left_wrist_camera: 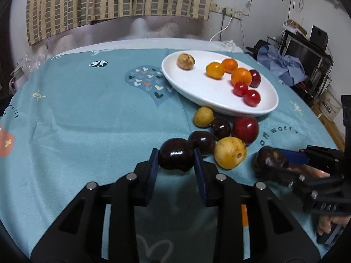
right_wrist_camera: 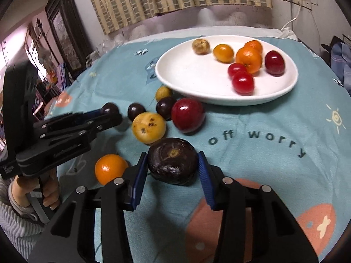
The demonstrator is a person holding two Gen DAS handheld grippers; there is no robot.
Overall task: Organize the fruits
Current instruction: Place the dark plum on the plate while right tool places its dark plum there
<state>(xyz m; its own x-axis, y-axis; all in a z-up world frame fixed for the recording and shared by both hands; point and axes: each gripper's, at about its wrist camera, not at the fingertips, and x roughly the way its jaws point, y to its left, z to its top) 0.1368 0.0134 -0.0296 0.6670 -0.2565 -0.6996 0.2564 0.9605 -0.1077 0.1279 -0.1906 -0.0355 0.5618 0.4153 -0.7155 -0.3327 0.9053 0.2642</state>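
dark plum [left_wrist_camera: 176, 157] in left claw [left_wrist_camera: 176, 164], mangosteen [right_wrist_camera: 172, 161] between right claw [right_wrist_camera: 172, 171] pads

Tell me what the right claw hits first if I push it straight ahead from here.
The dark purple fruit already sits between the right claw pads, so that meets first. Beyond it, probably the spotted yellow fruit; depth is unclear.

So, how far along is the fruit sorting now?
Done: seven fruits lie on the white plate. In hand: the left gripper grips a dark plum, and the right gripper a dark round fruit. Left: six loose fruits on the cloth, among them a red plum and an orange.
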